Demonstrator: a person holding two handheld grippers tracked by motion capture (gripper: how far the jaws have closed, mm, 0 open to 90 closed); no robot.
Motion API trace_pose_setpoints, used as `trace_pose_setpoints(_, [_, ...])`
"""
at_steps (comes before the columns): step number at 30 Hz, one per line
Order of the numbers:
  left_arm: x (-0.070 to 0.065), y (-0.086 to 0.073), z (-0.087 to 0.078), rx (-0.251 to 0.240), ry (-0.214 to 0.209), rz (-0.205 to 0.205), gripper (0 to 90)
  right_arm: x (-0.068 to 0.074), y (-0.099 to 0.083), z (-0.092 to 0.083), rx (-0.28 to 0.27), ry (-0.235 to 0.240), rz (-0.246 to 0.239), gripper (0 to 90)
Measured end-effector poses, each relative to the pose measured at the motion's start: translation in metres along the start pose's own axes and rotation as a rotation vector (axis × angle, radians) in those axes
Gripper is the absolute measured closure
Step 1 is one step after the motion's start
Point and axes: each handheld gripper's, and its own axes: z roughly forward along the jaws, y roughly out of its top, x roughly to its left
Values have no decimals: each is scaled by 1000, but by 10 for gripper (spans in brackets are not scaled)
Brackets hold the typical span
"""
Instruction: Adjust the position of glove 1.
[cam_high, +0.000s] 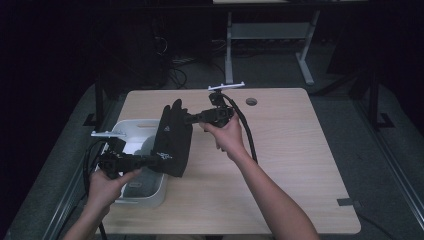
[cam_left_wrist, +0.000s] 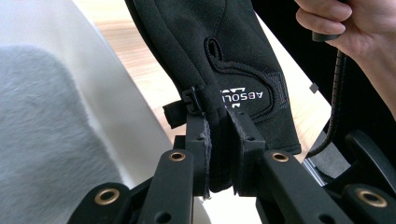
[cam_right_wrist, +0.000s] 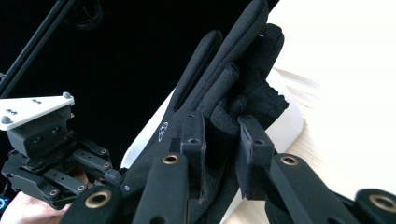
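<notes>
The black glove (cam_high: 172, 140) hangs stretched above the white bin's (cam_high: 150, 197) right rim, left gripper (cam_high: 150, 161) clamping its cuff, right gripper (cam_high: 192, 118) pinching its fingers (long axis running between them).

A bin (cam_high: 150, 197) sits at the desk's (cam_high: 290, 165) left edge, towards the near left corner. A glove (cam_high: 172, 137) hangs above the bin's right rim, cuff nearer the front edge, fingers towards the back. The left gripper (cam_high: 150, 161) holds its cuff from the left; the right gripper (cam_high: 189, 119) holds its fingers from the right.
</notes>
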Motion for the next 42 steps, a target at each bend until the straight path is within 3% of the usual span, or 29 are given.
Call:
trace_pose_setpoints(27, [29, -21, -43, -48, 64, -70, 797, 21, 15, 59, 57, 43, -29, 745])
trace_pose_setpoints(42, [44, -34, -56, -52, 90, -111, 796, 25, 16, 90, 96, 52, -28, 745])
